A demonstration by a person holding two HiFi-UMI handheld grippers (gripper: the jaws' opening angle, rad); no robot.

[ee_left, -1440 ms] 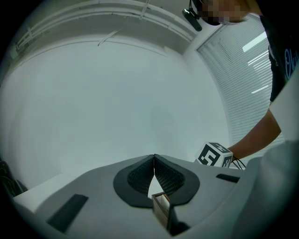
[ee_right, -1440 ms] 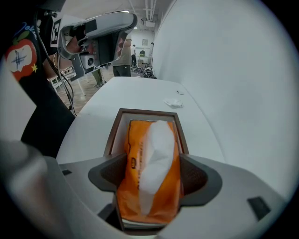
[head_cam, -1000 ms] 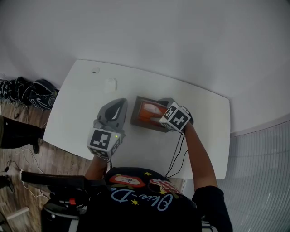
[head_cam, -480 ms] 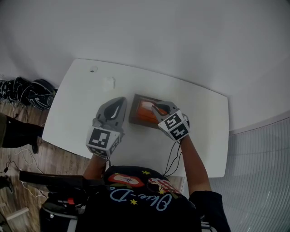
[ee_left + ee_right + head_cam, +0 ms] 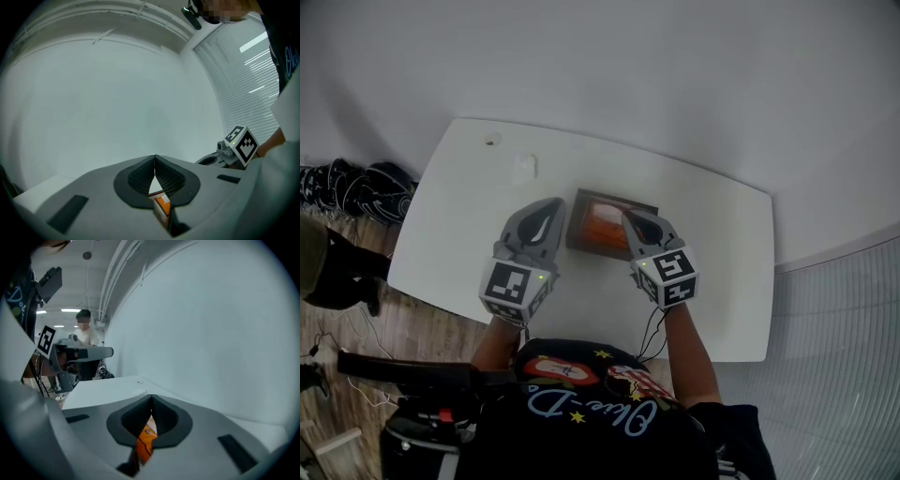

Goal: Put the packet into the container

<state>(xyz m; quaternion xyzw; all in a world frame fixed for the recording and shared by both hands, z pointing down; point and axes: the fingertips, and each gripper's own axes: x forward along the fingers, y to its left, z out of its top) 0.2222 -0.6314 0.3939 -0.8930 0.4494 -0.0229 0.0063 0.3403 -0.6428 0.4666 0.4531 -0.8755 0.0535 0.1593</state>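
The dark rectangular container stands on the white table, and the orange packet lies inside it. My right gripper hovers over the container's near right part. Its jaws have just been closing and now meet with nothing between them. In the right gripper view the packet shows only through the slit under the shut tips. My left gripper is shut and empty beside the container's left wall. In the left gripper view the container's corner shows below the tips.
A small white object and a round mark sit at the table's far left. Dark bags lie on the wood floor left of the table. A wall runs behind the table. A person stands far off.
My right gripper has lifted out of the container, pulled back toward me and rolled, closing as it rose. The packet stays in the container. The left gripper has kept still.
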